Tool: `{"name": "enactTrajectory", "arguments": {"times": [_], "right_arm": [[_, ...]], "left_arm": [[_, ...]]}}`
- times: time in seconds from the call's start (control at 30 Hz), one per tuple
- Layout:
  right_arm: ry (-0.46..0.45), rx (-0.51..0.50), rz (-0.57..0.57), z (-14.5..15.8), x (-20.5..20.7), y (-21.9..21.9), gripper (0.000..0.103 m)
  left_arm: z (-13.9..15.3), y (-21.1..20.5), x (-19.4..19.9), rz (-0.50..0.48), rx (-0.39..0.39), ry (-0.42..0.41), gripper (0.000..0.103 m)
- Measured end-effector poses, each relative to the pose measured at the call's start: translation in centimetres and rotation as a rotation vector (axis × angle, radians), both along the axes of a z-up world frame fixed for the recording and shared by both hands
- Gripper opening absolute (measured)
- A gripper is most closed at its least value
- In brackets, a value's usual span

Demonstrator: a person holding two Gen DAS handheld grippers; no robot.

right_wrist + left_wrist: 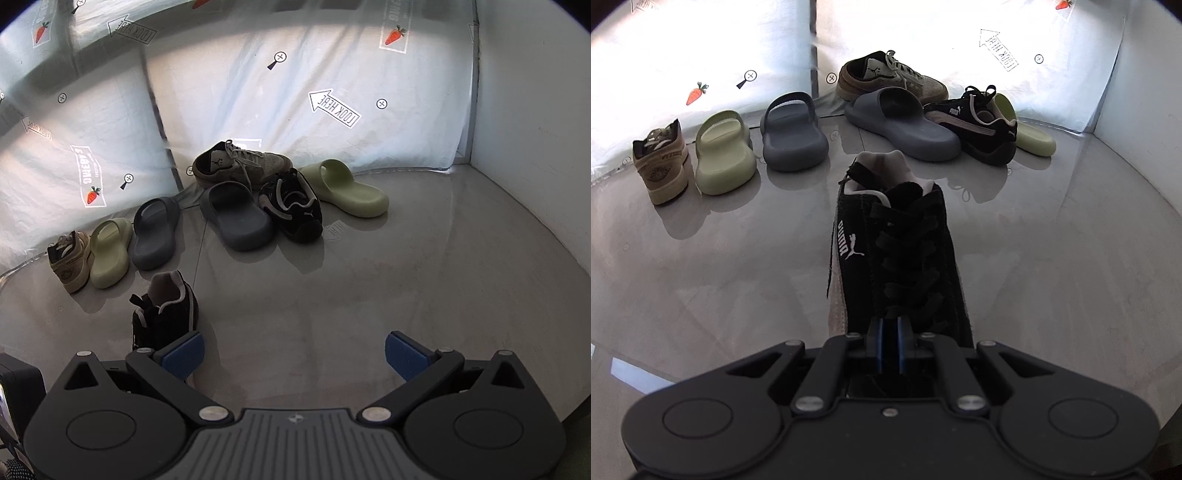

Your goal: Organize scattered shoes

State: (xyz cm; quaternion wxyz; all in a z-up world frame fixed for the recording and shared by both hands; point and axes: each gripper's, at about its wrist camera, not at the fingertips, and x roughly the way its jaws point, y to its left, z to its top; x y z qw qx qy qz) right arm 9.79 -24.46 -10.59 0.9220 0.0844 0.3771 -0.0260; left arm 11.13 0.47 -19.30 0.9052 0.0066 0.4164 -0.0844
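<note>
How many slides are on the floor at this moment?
4. A green slide and a grey slide lie side by side in the left row; another grey slide lies in the pile, another green slide at its right edge. More may be hidden.

left hand-held gripper point(890, 341): pads together, angled down; right hand-held gripper point(294, 354): spread wide, seemingly empty

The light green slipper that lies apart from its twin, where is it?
In the right wrist view the light green slipper lies at the pile's right end, beside the black sneaker, near the white wall.
</note>
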Motion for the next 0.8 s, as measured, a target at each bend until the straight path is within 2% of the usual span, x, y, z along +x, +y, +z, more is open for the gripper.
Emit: {"name": "enactTrajectory", "arguments": {"times": [0.13, 0.47, 0.53, 0.67, 0.8], "right_arm": [[0.007, -0.016, -0.024, 0.0, 0.2, 0.0, 0.103], [0.011, -0.026, 0.016, 0.0, 2.1, -1.2, 0.103], [0.008, -0.028, 0.032, 0.1, 2.7, -1.6, 0.103], [0.003, -0.031, 0.068, 0.2, 4.1, -2.7, 0.103], [-0.006, -0.033, 0.079, 0.2, 5.4, -4.2, 0.103]], "left_arm": [[0.1, 0.1, 0.0, 0.004, -0.010, 0.007, 0.008], [1.5, -0.1, -0.1, 0.070, -0.082, 0.047, 0.008], [1.9, -0.7, -0.2, 0.067, -0.080, 0.033, 0.008], [3.5, -2.3, -0.1, 0.057, -0.073, -0.059, 0.014], [4.8, -4.0, 1.2, 0.028, -0.132, -0.137, 0.022]]}}
